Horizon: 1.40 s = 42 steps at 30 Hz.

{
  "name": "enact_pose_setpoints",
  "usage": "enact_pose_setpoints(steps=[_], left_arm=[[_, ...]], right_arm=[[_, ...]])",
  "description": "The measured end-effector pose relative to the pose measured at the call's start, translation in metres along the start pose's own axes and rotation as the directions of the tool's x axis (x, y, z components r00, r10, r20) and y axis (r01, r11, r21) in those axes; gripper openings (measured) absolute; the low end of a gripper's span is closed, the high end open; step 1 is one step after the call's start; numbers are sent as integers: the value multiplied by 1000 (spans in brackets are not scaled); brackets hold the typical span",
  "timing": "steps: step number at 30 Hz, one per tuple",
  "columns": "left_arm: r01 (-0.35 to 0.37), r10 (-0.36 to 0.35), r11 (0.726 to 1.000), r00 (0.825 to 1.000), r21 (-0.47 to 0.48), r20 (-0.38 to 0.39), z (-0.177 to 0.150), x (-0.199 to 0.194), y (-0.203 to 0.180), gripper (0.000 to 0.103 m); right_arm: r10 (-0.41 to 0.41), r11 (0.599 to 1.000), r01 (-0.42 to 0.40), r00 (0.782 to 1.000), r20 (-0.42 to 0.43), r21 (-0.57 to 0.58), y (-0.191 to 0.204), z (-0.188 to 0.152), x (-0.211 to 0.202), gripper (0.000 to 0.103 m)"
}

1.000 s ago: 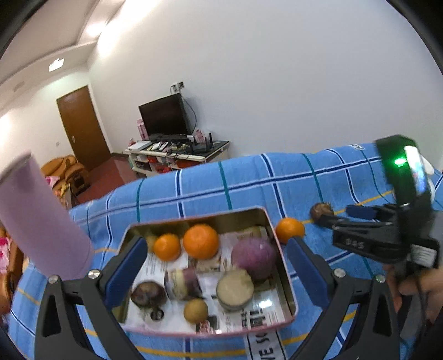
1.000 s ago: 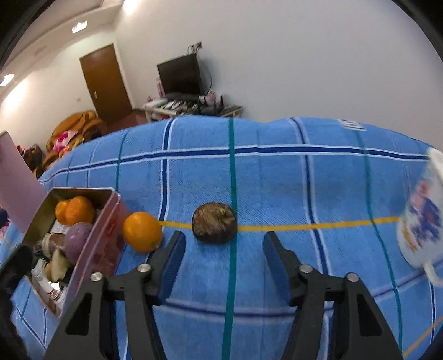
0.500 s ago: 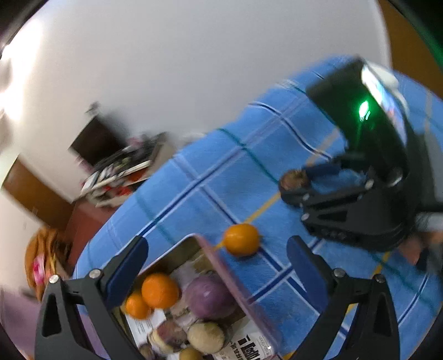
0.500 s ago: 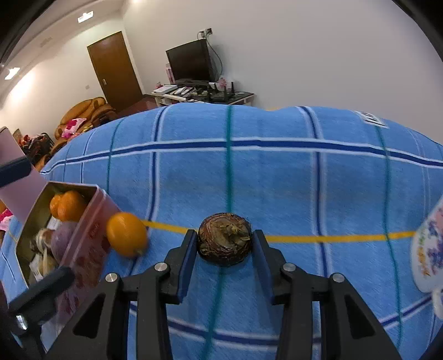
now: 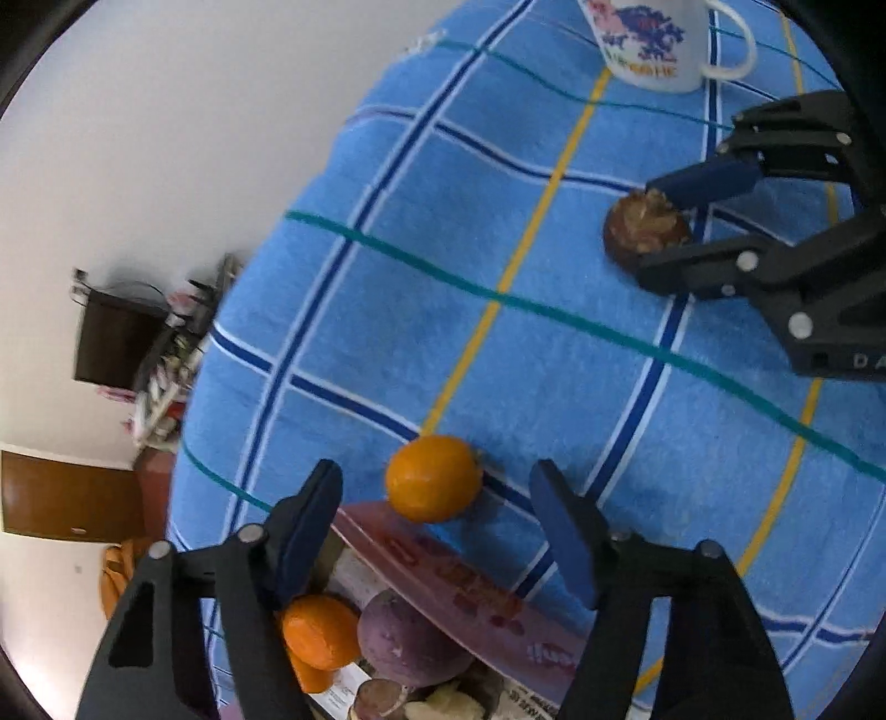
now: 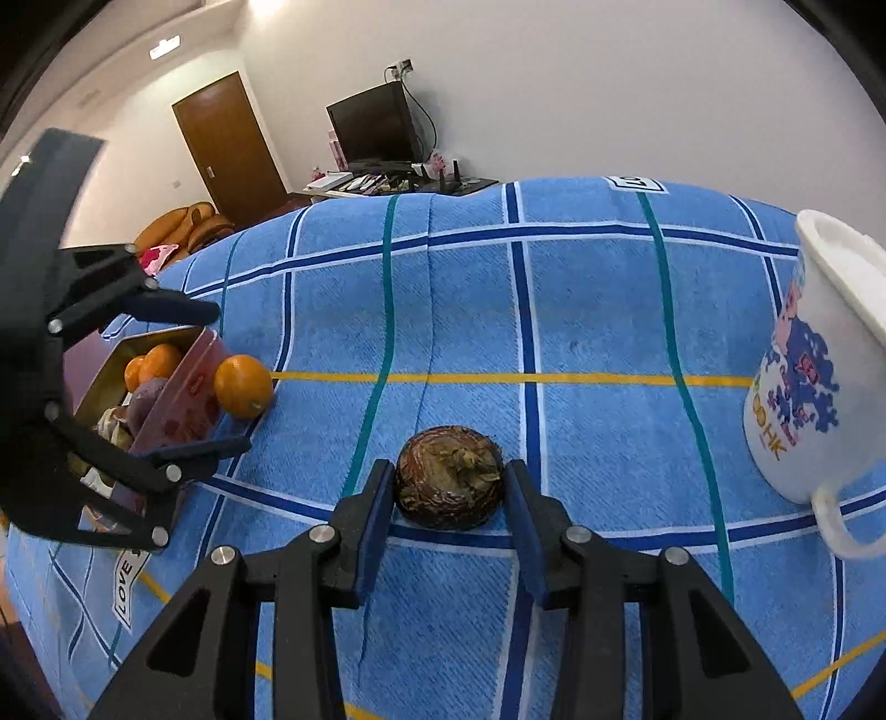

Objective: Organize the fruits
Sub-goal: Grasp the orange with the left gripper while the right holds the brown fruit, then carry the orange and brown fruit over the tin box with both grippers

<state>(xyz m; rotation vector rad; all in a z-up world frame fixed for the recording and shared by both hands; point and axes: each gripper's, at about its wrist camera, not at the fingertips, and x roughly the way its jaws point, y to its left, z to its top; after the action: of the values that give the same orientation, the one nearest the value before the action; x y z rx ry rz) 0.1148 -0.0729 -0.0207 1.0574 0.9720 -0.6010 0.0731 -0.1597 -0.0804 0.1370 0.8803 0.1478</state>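
My right gripper point(image 6: 448, 487) is shut on a brown mangosteen point(image 6: 449, 477) that rests on the blue checked cloth; the mangosteen also shows in the left wrist view point(image 5: 645, 230). My left gripper point(image 5: 437, 520) is open, its fingers either side of a loose orange point(image 5: 433, 477) that lies on the cloth against the pink tin's wall point(image 5: 470, 592). The same orange point(image 6: 242, 385) and tin point(image 6: 183, 399) show in the right wrist view. The tin holds two oranges, a purple fruit point(image 5: 410, 637) and other fruits, partly hidden.
A white mug point(image 6: 814, 387) with a blue and red print stands on the cloth at the right, also in the left wrist view point(image 5: 648, 44). Beyond the cloth are a TV stand, a brown door and a sofa.
My right gripper closed onto the mangosteen. My left gripper swung from over the tin toward the loose orange and rolled sideways, staying open.
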Motion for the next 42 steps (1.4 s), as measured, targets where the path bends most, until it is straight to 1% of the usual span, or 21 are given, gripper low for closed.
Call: enact_pose_setpoints(steps=[3,5,7,8,10,15,17,18,20,21,23,26,28,30,31,33,34,35,37,39,42], left_arm=[[51,-52,998,998,-23,-39,3,9,12,63],[63,-64,998,997,-14,-53,5,14,14,55],[54,-53,999,996,9,-74,8,20,12,51],[57,-56,998,997,20,-58,9,18,12,47],[61,-59,998,997,33,-59,13,17,13,44],[67,-66,997,996,30,-53,14,13,7,42],[73,-72,997,996,10,-50,13,17,11,42],[76,-77,997,996,-22,-46,12,17,11,42],[120,-122,990,992,-76,-14,10,20,18,42],[138,-137,984,990,-110,23,12,13,17,42],[159,-148,976,986,-152,79,16,4,14,42],[246,-206,926,965,-286,165,22,-8,4,42],[258,-203,901,961,-349,188,24,-11,-6,42],[260,-193,880,960,-397,203,22,-11,-17,42],[255,-180,871,961,-420,209,21,-11,-22,42],[216,-121,857,967,-467,225,18,-11,-32,42],[212,-107,848,966,-485,235,17,-12,-34,42],[220,-100,829,963,-515,251,14,-13,-34,42],[242,-89,777,956,-581,280,6,-14,-33,42],[237,-45,728,953,-643,300,-6,-15,-33,42],[194,41,693,951,-694,306,-23,-16,-40,42]], right_arm=[[3,1000,-3,1000,2,-20,2,1,0,42],[8,1000,-8,1000,2,-22,4,1,1,42],[17,1000,-17,1000,0,-16,4,2,2,42],[20,1000,-20,1000,-1,-9,4,2,2,42],[16,1000,-16,1000,-1,-2,0,2,1,42],[5,1000,-5,1000,1,20,-6,3,3,42],[1,1000,-1,1000,6,24,-8,2,0,42],[-1,1000,1,1000,7,24,-8,2,-1,42],[-9,1000,8,1000,12,25,-8,3,-1,42],[-13,1000,13,1000,18,28,-9,3,-1,42],[-23,999,22,999,36,39,-11,4,-5,42],[-61,997,57,995,81,57,-17,6,-13,42],[-91,994,83,990,108,72,-22,6,-18,42],[-96,991,84,988,121,102,-28,6,-21,42],[-101,989,86,987,128,120,-32,6,-22,42],[-142,983,121,978,151,138,-37,6,-26,42],[-162,980,140,973,163,142,-38,6,-28,42],[-171,978,145,970,171,152,-40,6,-30,42],[-172,975,140,967,189,171,-42,6,-34,42],[-184,973,150,962,200,173,-42,6,-37,42],[-193,972,156,956,223,174,-40,6,-42,42]])
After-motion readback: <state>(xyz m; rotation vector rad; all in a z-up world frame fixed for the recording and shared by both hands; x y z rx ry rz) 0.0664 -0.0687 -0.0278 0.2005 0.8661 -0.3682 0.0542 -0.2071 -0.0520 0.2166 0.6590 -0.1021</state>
